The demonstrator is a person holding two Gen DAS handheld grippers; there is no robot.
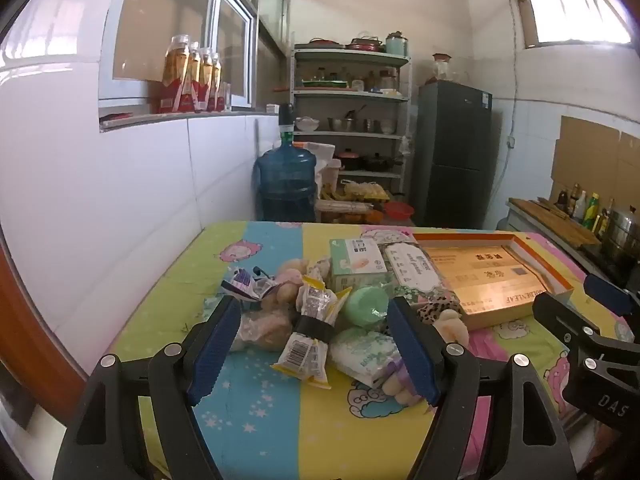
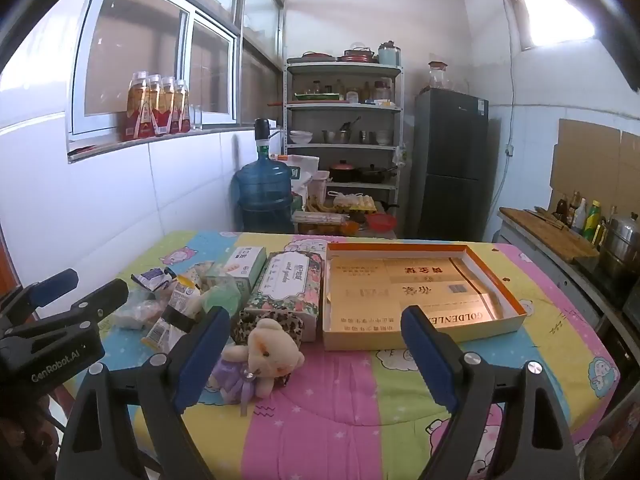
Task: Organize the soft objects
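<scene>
A heap of soft things lies on the cartoon-print tablecloth (image 2: 360,400): a yellow snack packet bundle (image 1: 310,332) tied with a black band, a green round sponge (image 1: 366,306), a white tissue pack (image 1: 364,354) and other wrappers. My left gripper (image 1: 315,304) is open just in front of this heap, gripping nothing. A small teddy bear (image 2: 268,354) in a purple dress lies beside a leopard-print piece (image 2: 280,322). My right gripper (image 2: 316,316) is open, with the bear near its left finger. An open gold box (image 2: 360,338) sits behind it.
A floral tissue pack (image 2: 290,284) and a green-white carton (image 2: 246,270) stand behind the heap. Beyond the table are a blue water jug (image 1: 286,184), a shelf rack (image 1: 352,120) and a dark fridge (image 1: 454,152). A counter (image 1: 560,220) with bottles runs along the right.
</scene>
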